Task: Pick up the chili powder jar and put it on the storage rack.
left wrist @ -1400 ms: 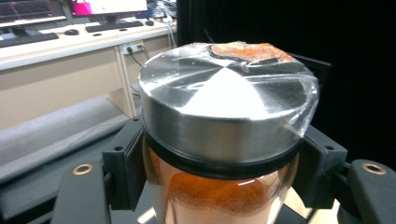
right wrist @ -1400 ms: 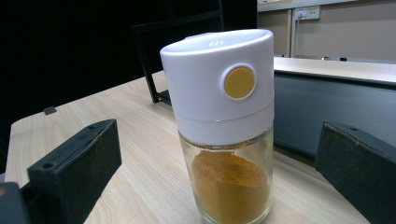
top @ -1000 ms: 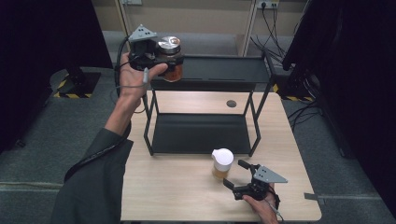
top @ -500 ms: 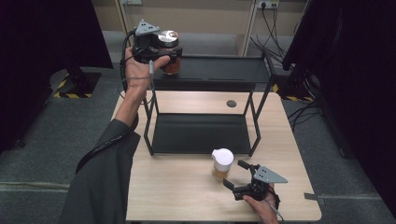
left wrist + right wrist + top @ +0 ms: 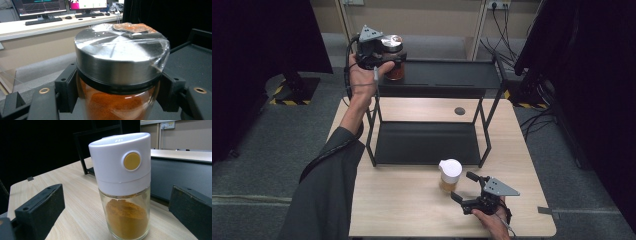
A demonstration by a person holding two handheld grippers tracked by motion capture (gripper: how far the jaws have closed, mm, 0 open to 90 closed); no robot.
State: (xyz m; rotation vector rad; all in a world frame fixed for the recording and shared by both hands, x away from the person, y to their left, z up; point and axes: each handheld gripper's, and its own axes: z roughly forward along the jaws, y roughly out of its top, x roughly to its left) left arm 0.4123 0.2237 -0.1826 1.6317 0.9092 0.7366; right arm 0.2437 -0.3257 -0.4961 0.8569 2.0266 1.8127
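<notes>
A glass jar of orange powder with a steel lid (image 5: 393,56) (image 5: 117,65) is held over the left end of the black rack's top shelf (image 5: 447,77). My left gripper (image 5: 384,57) is shut on it, its jaws pressing both sides of the glass just under the lid. A white-capped glass shaker of yellow powder (image 5: 450,175) (image 5: 125,185) stands upright on the wooden table (image 5: 397,210) in front of the rack. My right gripper (image 5: 464,186) is open just right of the shaker, its jaws either side of it without touching.
The two-tier black rack has a lower shelf (image 5: 424,142) on the table. A small dark disc (image 5: 459,111) lies on the table behind the rack. Cables (image 5: 507,30) trail on the floor at the back right.
My left gripper has carried the steel-lidded jar slightly right and down toward the rack's top shelf. The right gripper and the shaker have not moved.
</notes>
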